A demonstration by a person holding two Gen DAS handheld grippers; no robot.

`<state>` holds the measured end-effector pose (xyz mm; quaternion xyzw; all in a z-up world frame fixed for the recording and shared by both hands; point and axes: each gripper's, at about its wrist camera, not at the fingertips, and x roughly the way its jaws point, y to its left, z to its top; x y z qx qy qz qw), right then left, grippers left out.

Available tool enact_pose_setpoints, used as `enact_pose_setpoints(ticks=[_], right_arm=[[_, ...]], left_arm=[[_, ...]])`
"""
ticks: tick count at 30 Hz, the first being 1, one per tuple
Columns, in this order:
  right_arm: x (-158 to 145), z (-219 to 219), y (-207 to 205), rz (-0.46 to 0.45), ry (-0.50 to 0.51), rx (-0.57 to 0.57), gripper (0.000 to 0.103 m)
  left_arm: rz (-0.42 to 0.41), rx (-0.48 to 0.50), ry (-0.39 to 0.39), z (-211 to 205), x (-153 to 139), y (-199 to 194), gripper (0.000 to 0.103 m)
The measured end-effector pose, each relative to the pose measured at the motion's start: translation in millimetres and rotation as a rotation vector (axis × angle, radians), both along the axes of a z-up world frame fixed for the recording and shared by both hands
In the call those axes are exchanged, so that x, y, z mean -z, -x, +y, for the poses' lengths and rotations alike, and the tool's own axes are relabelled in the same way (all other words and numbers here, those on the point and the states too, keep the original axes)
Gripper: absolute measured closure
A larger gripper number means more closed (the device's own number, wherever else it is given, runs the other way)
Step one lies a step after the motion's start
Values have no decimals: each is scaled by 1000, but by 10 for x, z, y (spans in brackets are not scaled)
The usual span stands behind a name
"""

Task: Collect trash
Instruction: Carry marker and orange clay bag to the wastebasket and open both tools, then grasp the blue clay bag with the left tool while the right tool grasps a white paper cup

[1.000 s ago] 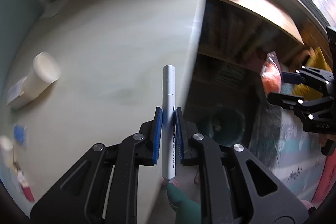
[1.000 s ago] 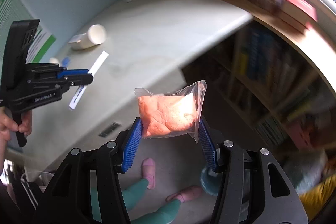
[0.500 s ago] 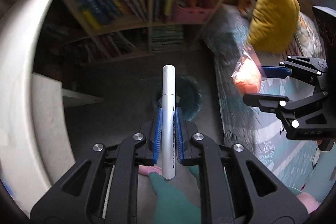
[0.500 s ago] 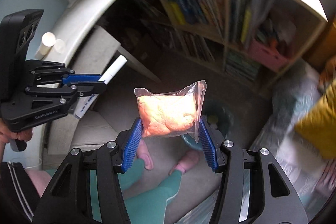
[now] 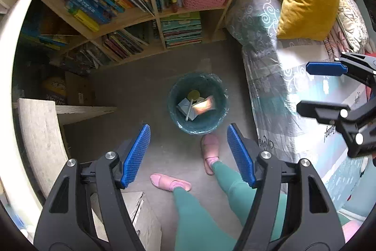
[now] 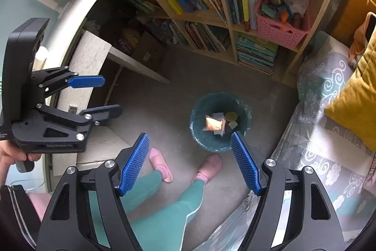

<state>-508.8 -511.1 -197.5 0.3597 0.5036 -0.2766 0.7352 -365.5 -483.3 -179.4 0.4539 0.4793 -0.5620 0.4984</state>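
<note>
Each wrist camera looked steeply down along its own fingers, from well above the waste bin (image 5: 197,103) on the floor. Both views shared the waste bin (image 6: 219,120), the bookshelf (image 5: 131,22) behind it and the bed (image 6: 329,145) beside it.

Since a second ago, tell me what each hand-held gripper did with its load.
Both swung from the desk to above the bin. The left hand-held gripper has just opened and let go of the white marker; the right hand-held gripper has just opened and dropped the orange bag. Both items lie in the bin. The bin itself stayed where it was.
</note>
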Motion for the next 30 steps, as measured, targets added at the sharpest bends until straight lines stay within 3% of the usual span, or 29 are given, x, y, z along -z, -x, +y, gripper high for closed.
enact_pose_setpoints(ticks=[6, 11, 18, 25, 30], right_arm=[[-120, -15, -205, -32, 21, -41, 27], [-266, 84, -728, -76, 40, -164, 26], [-580, 455, -1989, -147, 100, -429, 15], [-854, 1056, -3340, -214, 153, -665, 14], [-905, 1456, -4161, -224, 154, -773, 14]], left_arm=[[-2, -76, 46, 203, -194, -273, 28], [12, -228, 102, 661, -450, -832, 23], [-88, -500, 186, 1768, -825, -1906, 14], [-185, -748, 218, 2892, -1004, -2947, 8], [-231, -863, 228, 3510, -1068, -3621, 7]])
